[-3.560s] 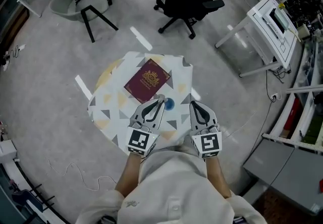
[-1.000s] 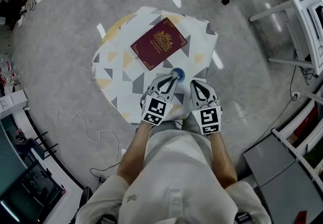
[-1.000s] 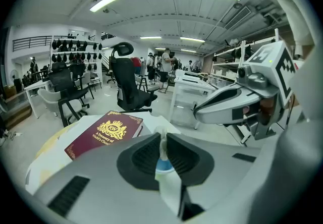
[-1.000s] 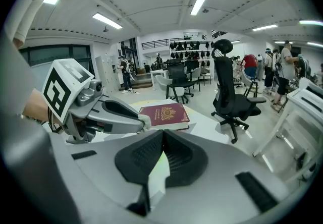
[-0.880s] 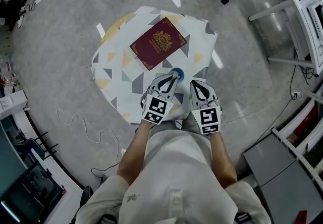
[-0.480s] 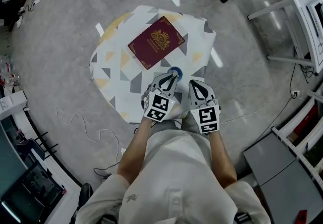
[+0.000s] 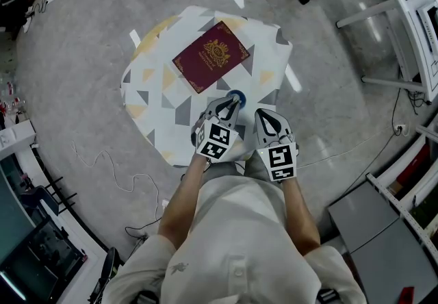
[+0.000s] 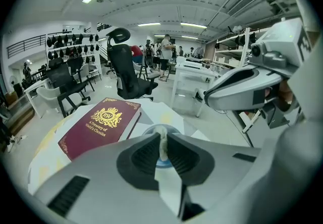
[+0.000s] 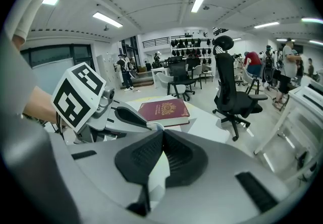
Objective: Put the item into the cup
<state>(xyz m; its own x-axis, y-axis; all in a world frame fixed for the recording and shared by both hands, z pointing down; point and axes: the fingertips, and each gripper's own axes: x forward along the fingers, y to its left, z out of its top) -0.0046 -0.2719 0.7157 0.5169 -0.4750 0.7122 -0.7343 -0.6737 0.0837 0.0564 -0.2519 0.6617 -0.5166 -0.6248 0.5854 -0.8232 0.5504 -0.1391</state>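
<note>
The item (image 8: 162, 143), a slim pale strip, is held upright between the jaw tips of the left gripper (image 8: 161, 136), whose jaws are closed on it with only the strip's thickness between them. It is seen right over the blue cup (image 8: 174, 128), whose rim shows just behind and below the jaw tips; whether the lower end of the item touches the cup cannot be told. The cup stands on the table (image 7: 157, 100), which is covered by a cloth with a triangle pattern, just beside a near corner of the maroon book (image 8: 101, 126). The right gripper (image 9: 161, 134) is held beside the left one, nearer the table edge, with its jaws pressed together and nothing between them. In the head view the left gripper (image 7: 230, 105) is seen with its tips at the cup (image 7: 236, 97), but the item is too small to be made out there; it is shown only in the left gripper view. The book's gold crest is shown in all three views, and the left gripper's marker cube (image 9: 78, 96) is seen face-on from the right gripper view.
</note>
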